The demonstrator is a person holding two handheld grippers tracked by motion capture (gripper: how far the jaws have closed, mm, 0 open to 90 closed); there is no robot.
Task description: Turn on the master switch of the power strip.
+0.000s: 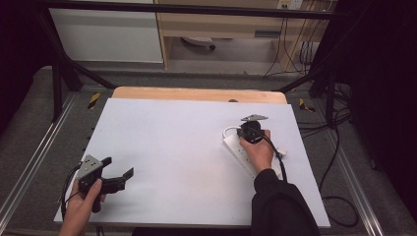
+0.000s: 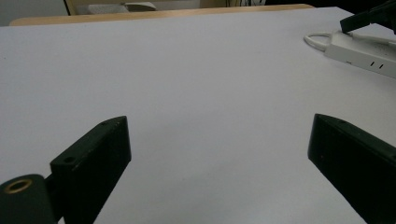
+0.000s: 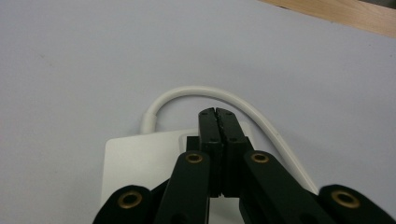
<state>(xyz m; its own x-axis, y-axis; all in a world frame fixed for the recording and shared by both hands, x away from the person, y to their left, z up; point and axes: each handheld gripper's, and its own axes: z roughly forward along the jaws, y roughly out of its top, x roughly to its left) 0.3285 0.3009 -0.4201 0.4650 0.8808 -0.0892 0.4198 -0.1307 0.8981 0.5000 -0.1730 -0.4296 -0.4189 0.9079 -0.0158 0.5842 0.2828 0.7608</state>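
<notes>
Over at the near left corner, the left gripper (image 1: 119, 167) sat low in the person's left hand (image 1: 78, 209), a grey three-cornered plate on its back and a dark cable looping behind it. Its jaws were flung wide, matte black and blocky, nothing between them and nothing touched. From the left gripper view those two black fingers (image 2: 95, 161) framed a broad stretch of the smooth, pale white table sheet (image 2: 196, 79), flat and unmarked. The sheet's far edge gave way to a strip of light wood (image 1: 196, 93).

Moving right, well beyond the open jaws, lay the white power strip (image 1: 235, 147), a long glossy plastic bar with rounded corners. Much of it was hidden under the person's right hand (image 1: 259, 151) and black sleeve (image 1: 280, 204). Its white cord (image 3: 196, 93) curled out from the end in a smooth loop just ahead of the jaw tips.

At the right, the right gripper (image 3: 218, 113) hung over the strip's cord end, jaws pressed flat together with only a hairline seam, brass-coloured rivets along the black linkage. They gripped nothing I could see. Whether the tips rested on the plastic or just above it, I couldn't tell.
</notes>
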